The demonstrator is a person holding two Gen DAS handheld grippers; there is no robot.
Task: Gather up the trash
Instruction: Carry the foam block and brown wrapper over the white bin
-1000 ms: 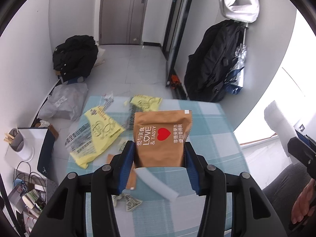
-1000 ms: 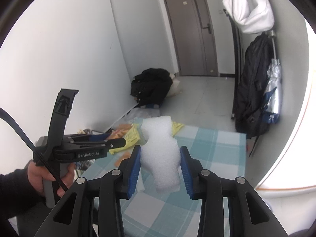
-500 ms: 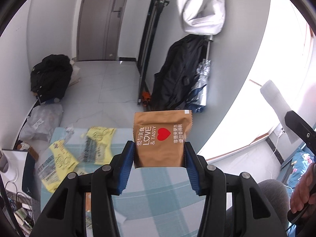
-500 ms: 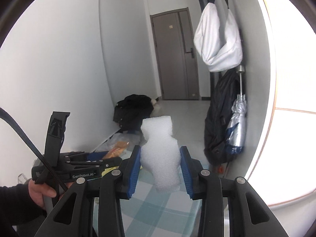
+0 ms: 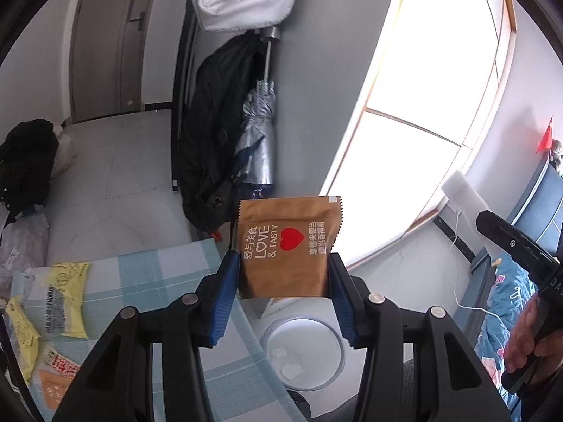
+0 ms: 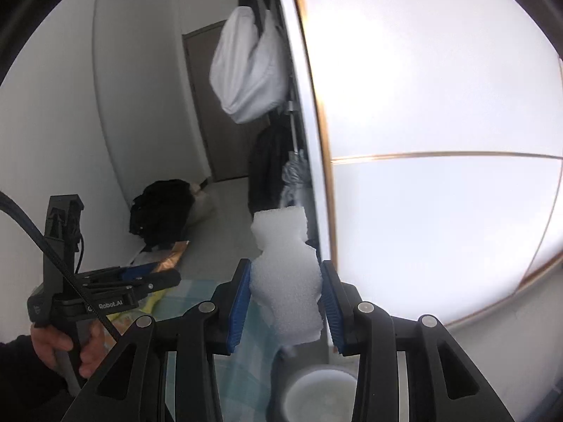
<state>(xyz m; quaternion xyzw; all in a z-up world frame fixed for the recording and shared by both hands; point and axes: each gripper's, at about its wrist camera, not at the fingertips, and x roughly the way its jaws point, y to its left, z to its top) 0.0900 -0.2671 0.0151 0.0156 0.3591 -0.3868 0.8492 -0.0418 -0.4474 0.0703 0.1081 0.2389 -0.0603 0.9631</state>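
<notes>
My left gripper [image 5: 283, 295] is shut on a brown snack packet [image 5: 285, 246] with a red heart, held in the air past the table's right edge, above a round white bin [image 5: 303, 348] on the floor. My right gripper [image 6: 285, 297] is shut on a white foam piece [image 6: 285, 274], also raised, with the bin [image 6: 318, 399] below it. The left gripper also shows in the right wrist view [image 6: 155, 277]. The foam piece shows at the right of the left wrist view [image 5: 462, 195]. Yellow wrappers [image 5: 67, 302] and an orange wrapper [image 5: 52, 388] lie on the checked tablecloth [image 5: 158, 281].
A black coat [image 5: 211, 133] and a silver umbrella [image 5: 258, 140] hang against the wall beyond the table. A bright window [image 5: 415, 133] is at right. A black bag [image 5: 24, 161] lies on the floor at left. The bin holds white scraps [image 5: 290, 369].
Both grippers have swung to the right, from over the table to beyond its right edge. The bin has come into view below them. Both still hold their items.
</notes>
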